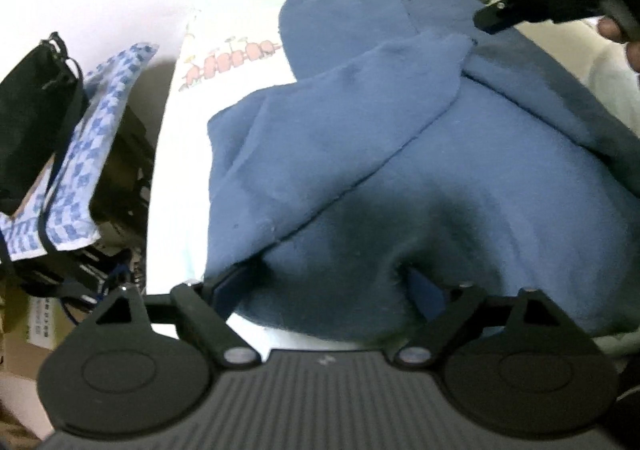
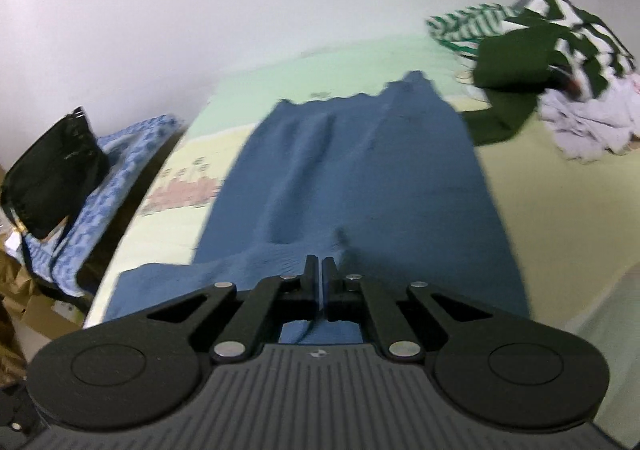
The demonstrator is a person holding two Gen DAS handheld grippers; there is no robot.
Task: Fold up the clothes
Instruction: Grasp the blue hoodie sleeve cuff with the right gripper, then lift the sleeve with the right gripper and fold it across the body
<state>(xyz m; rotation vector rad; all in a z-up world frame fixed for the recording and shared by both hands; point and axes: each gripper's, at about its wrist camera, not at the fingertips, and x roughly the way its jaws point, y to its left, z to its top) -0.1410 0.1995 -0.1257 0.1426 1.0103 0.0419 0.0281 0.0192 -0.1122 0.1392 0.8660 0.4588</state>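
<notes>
In the left wrist view, a blue garment (image 1: 400, 137) is seen spread over the middle of the frame on a bed (image 1: 176, 169) covered with a pale printed sheet. The left tongs (image 1: 320, 282) at the lower edge are spread wide, and the near hem of the garment is draped between and over the two fingers; no pinch is made. One flap of the cloth is folded diagonally across the centre. In the upper right corner, the right tongs (image 1: 490, 19) are seen above the far side of the garment, with their state not readable from here. A black pouch (image 1: 32, 109) on a blue checked cloth (image 1: 80, 153) is found at the left edge.

In the right wrist view, the right tongs (image 2: 321, 270) are pressed together on a raised fold of the blue garment (image 2: 360, 169), which runs up the centre of the frame. A heap of green striped clothes (image 2: 540, 45) is seen at the upper right of the bed (image 2: 560, 209).
</notes>
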